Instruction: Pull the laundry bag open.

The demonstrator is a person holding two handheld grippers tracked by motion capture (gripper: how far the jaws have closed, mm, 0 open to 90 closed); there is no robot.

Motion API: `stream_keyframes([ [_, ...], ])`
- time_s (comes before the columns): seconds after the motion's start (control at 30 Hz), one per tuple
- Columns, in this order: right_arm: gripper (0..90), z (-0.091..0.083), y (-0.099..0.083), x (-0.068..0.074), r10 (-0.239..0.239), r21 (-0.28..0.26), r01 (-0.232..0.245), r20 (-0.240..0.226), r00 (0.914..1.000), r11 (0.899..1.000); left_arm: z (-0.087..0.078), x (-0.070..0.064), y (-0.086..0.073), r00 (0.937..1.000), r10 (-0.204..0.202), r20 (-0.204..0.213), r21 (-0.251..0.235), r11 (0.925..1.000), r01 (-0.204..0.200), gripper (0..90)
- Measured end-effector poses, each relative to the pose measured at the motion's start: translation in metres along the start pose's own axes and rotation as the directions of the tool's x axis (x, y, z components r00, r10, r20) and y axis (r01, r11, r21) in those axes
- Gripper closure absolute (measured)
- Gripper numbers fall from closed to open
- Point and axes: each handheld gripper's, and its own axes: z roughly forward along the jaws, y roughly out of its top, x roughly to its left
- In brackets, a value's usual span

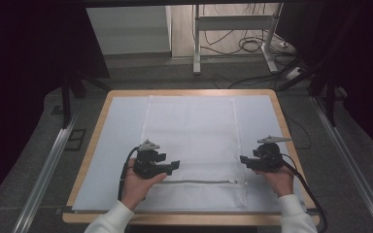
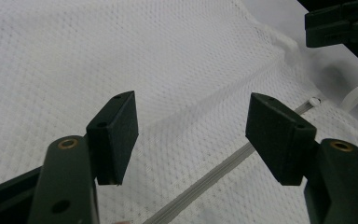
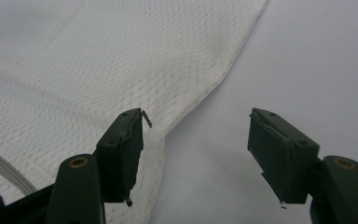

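Observation:
A white mesh laundry bag lies flat on the table, its zipper running across near the front edge. My left gripper hovers open over the bag's front left part, just behind the zipper. From the left gripper view, the mesh and zipper lie under the spread jaws, and the zipper pull sits at the right. My right gripper stands open at the bag's right edge. The right gripper view has the bag's hem between the jaws.
A pale sheet covers the wooden table. A metal stand and cables are on the floor beyond the table. Rails run along both sides. The other gripper's jaw tip shows at top right of the left gripper view.

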Motion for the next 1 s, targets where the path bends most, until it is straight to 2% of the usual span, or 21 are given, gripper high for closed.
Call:
stream_keyframes([
  [0.43, 34.3, 0.0, 0.0, -0.001, 0.002, -0.001, -0.002, 0.004, 1.0, 1.0, 0.015, -0.013, 0.004, 0.9995, 0.025, 0.021, 0.036, 0.999, -0.026, 34.2],
  [0.6, 33.9, 0.0, 0.0, -0.001, 0.001, 0.0, -0.001, 0.006, 1.0, 1.0, 0.019, -0.017, 0.005, 0.9996, 0.027, 0.01, 0.044, 0.9987, -0.028, 34.1],
  [0.8, 33.7, -0.001, 0.001, -0.002, 0.003, -0.002, -0.003, 0.006, 1.0, 1.0, 0.024, -0.023, 0.008, 0.999, 0.036, 0.026, 0.044, 0.9984, -0.037, 34.2],
  [1.0, 33.4, 0.0, 0.001, -0.002, 0.003, -0.004, -0.003, 0.008, 1.0, 1.0, 0.033, -0.033, 0.009, 0.9973, 0.053, 0.051, 0.067, 0.9962, -0.056, 33.9],
])
